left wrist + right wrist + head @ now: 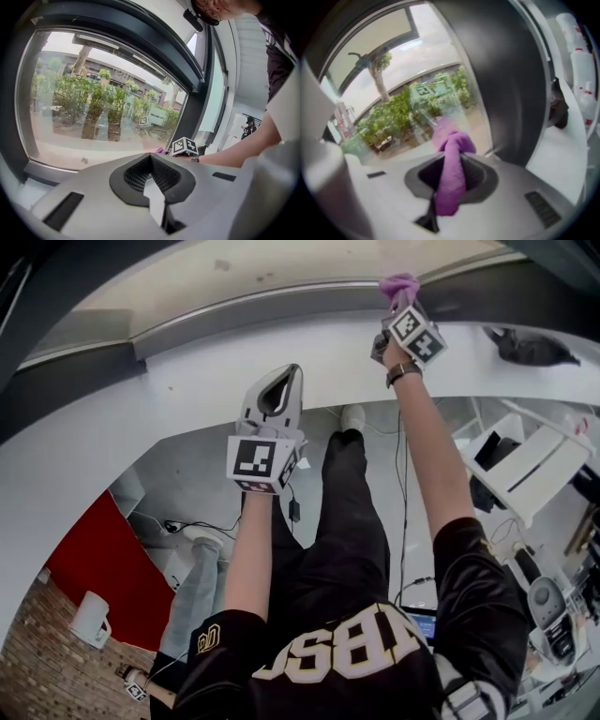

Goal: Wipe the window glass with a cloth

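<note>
The window glass (281,268) runs along the top of the head view, above a dark frame (234,320) and a white sill (178,390). My right gripper (402,306) is shut on a purple cloth (400,284) whose bunched end presses against the glass near its right edge. In the right gripper view the cloth (451,168) hangs between the jaws of the right gripper (453,149), with the glass (408,108) just beyond and the dark side frame (511,84) beside it. My left gripper (279,388) is shut and empty, held over the sill short of the glass (98,103); its tip (151,158) points at the pane.
A dark object (530,348) lies on the sill to the right of the right gripper, also visible as a dark shape (557,110) in the right gripper view. White furniture (525,470) stands below right. A red panel (94,559) is at lower left.
</note>
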